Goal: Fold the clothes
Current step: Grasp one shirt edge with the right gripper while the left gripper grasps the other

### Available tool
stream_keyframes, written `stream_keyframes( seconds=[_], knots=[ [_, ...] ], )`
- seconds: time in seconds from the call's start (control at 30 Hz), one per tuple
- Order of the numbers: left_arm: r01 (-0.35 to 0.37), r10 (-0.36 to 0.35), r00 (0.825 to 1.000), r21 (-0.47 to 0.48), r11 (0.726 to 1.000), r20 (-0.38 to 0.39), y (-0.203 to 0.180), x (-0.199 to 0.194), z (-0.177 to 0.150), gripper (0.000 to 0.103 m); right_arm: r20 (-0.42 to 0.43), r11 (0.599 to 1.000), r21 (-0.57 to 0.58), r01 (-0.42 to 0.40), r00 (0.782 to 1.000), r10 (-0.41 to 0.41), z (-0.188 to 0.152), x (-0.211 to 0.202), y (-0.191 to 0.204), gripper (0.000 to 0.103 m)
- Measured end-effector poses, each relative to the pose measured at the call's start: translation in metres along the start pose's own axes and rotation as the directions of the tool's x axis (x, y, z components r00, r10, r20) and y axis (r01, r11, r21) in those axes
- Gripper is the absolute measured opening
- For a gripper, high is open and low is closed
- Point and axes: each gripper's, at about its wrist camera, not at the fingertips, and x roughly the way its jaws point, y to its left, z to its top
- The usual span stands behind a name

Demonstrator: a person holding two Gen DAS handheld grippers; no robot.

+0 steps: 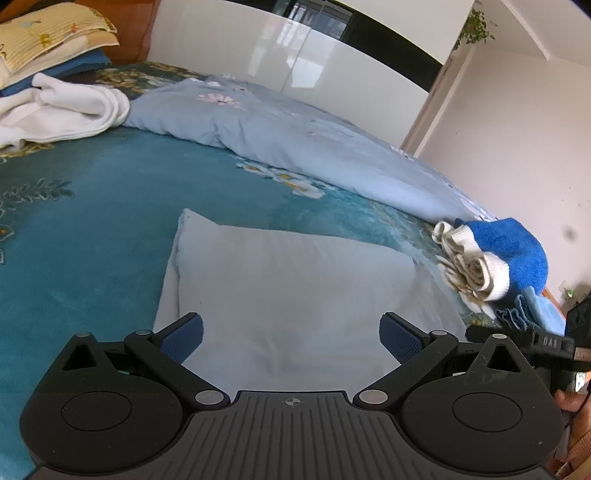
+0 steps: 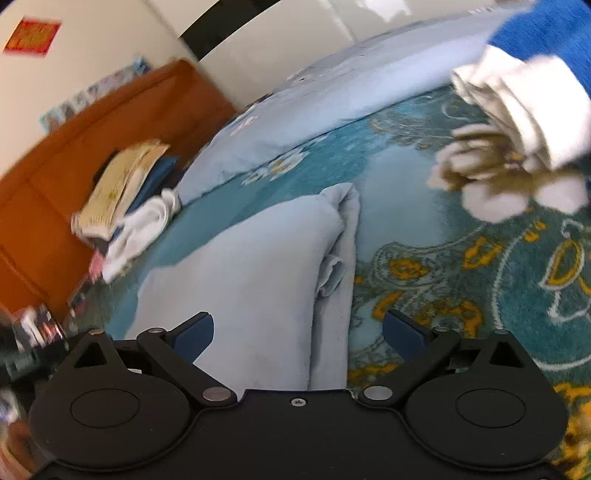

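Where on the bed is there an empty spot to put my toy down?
The biggest bare stretch of the teal bedspread lies between the folded pale blue cloth, the white towel and the light blue quilt. A smaller patch sits between that cloth and the blue-and-white bundle. The headboard corner with the stacked pillows is crowded.

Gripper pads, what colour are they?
Dark blue pads, clearest in the left wrist view.

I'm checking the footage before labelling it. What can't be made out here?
- Near edge of the pale blue cloth: hidden behind the left gripper in the left view.
- Poster text: blurred, right view.
- Blue towel: cut off by the top edge, right view.
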Motion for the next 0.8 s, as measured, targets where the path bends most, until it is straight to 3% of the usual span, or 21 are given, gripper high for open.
stream_keyframes(
  seconds=[0.1, 0.27, 0.47, 0.6, 0.77, 0.8],
  knots=[
    [-0.005, 0.005, 1.000, 0.001, 1.000, -0.007, 0.000, 0.002, 0.000, 0.103, -0.001, 0.998, -0.061, 0.031, 1.000, -0.031, -0.004, 0.003, 0.008, 0.099],
    [-0.008, 0.008, 1.000, 0.002, 1.000, -0.017, -0.001, 0.005, 0.000, 0.103, -0.003, 0.999, -0.020, 0.040, 0.999, -0.041, -0.001, 0.004, 0.007, 0.100],
    [0.003, -0.003, 1.000, 0.011, 1.000, -0.018, -0.002, 0.005, -0.001, 0.103, 0.013, 0.997, -0.048, 0.067, 0.998, -0.067, -0.006, 0.007, 0.013, 0.103],
    [0.017, -0.017, 1.000, 0.016, 1.000, -0.012, -0.004, 0.004, 0.000, 0.103, 0.017, 1.000, 0.024, -0.018, 1.000, 0.017, -0.003, 0.005, 0.005, 0.102],
    [0.027, -0.027, 1.000, 0.009, 1.000, -0.015, -0.004, 0.003, 0.000, 0.103, 0.012, 0.992, 0.093, -0.085, 0.996, 0.084, 0.000, 0.005, -0.005, 0.092],
    [0.029, -0.028, 0.999, 0.008, 1.000, -0.016, -0.004, 0.003, 0.000, 0.103, 0.012, 0.988, 0.114, -0.107, 0.994, 0.106, 0.000, 0.004, -0.008, 0.083]
  ],
)
